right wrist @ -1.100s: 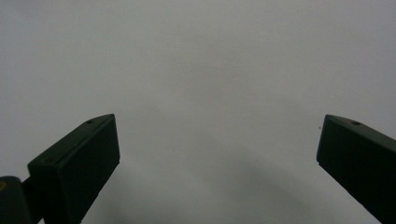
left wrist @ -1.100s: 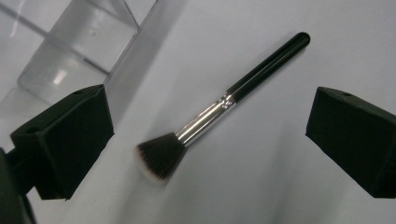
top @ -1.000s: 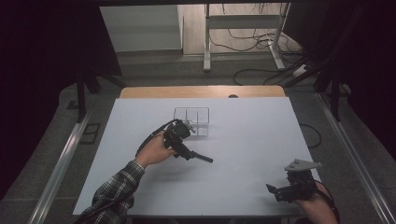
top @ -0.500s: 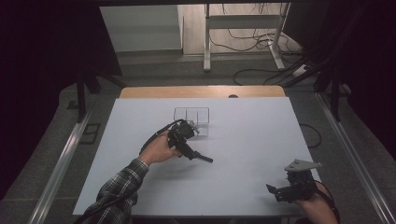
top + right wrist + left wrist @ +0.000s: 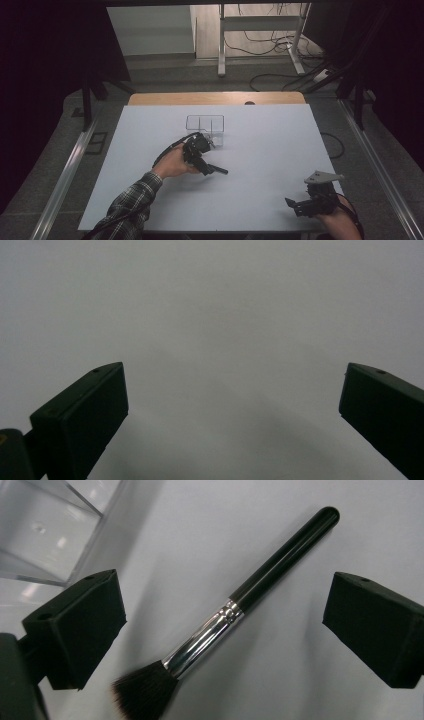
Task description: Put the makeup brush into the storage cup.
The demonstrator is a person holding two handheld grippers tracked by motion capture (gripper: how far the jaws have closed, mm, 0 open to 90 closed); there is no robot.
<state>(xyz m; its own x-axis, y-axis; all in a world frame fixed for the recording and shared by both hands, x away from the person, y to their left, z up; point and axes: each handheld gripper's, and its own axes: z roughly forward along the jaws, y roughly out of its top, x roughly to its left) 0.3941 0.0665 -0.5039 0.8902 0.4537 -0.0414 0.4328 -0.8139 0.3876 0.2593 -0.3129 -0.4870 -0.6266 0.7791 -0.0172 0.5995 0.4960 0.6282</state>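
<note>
A makeup brush (image 5: 235,605) with a black handle, silver ferrule and dark bristles lies flat on the white table (image 5: 260,145). My left gripper (image 5: 227,597) is open just above it, one jaw on either side of the ferrule, touching nothing. In the high view the left gripper (image 5: 200,159) is near the table's middle, and the brush handle (image 5: 217,170) sticks out to its right. My right gripper (image 5: 299,206) is open at the front right corner, and in the right gripper view its jaws (image 5: 235,390) hang over bare table.
A clear acrylic organizer (image 5: 205,125) with compartments stands just behind the left gripper; its corner (image 5: 45,530) is close to the left jaw. A wooden strip (image 5: 215,98) borders the far edge. Dark floor with cables surrounds the table.
My left gripper has shifted slightly right and toward the near side, settling over the brush. The brush and the right gripper have not moved.
</note>
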